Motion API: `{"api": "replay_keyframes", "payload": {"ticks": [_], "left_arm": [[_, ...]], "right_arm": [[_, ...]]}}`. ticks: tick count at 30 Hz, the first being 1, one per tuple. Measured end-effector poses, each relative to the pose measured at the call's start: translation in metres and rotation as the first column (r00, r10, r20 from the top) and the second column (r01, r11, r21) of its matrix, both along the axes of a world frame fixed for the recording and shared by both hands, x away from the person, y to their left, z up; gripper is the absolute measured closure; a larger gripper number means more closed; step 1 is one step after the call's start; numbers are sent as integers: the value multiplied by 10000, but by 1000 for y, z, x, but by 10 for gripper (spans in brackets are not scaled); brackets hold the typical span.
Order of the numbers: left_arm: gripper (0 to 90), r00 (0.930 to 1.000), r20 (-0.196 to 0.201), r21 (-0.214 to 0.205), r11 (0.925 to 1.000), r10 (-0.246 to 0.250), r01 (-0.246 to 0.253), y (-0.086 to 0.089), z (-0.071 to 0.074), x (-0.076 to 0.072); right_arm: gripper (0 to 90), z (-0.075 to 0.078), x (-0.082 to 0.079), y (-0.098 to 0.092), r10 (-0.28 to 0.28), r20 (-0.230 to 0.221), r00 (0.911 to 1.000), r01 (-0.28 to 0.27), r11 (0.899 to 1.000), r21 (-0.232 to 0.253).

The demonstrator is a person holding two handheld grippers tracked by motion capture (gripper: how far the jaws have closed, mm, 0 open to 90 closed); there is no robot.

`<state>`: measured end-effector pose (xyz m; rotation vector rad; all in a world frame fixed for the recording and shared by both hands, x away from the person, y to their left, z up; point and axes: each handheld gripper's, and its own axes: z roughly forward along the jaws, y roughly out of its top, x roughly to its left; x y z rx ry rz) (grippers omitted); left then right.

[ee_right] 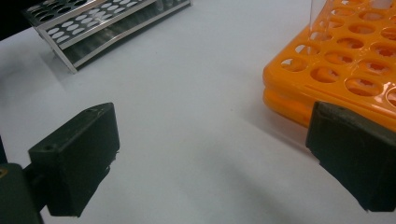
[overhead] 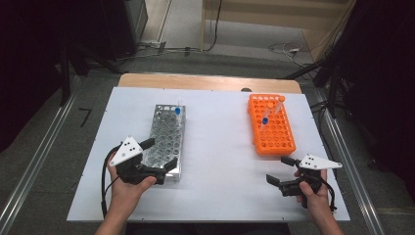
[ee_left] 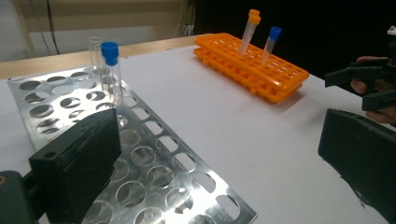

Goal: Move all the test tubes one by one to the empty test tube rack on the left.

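Note:
A metal tube rack [overhead: 164, 129] lies left of centre on the white board, with one blue-capped tube [overhead: 177, 111] standing at its far end. An orange rack [overhead: 274, 129] at the right holds an orange-capped tube [overhead: 279, 103] and a blue-capped tube [overhead: 265, 121]. My left gripper [overhead: 161, 152] is open over the metal rack's near end, nothing between its jaws. In the left gripper view the jaws [ee_left: 217, 130] stand wide above the metal rack [ee_left: 154, 163]. My right gripper [overhead: 277, 169] is open and empty just in front of the orange rack [ee_right: 350, 60].
The white board [overhead: 220, 147] rests on a wooden table, with bare space between the two racks. Cables and dark stands lie on the floor beyond the table's far edge. A metal rail runs along each side.

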<state>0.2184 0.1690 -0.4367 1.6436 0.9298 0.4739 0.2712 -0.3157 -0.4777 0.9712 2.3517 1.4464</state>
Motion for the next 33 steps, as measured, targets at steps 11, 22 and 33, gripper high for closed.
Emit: {"api": "replay_keyframes", "payload": {"ticks": [11,22,33], "left_arm": [[0,9997,-239,129,9999,75,-72,11,-17,-21],[0,9990,-374,36,9997,227,-226,20,-20,-24],[0,9987,-394,-51,9995,325,-327,20,-20,-24]], "right_arm": [[16,2,0,2,-306,77,9995,306,9995,18],[141,22,13,11,-1358,309,9902,1340,9895,542],[355,24,50,23,-1974,736,9776,1967,9803,163]]}}
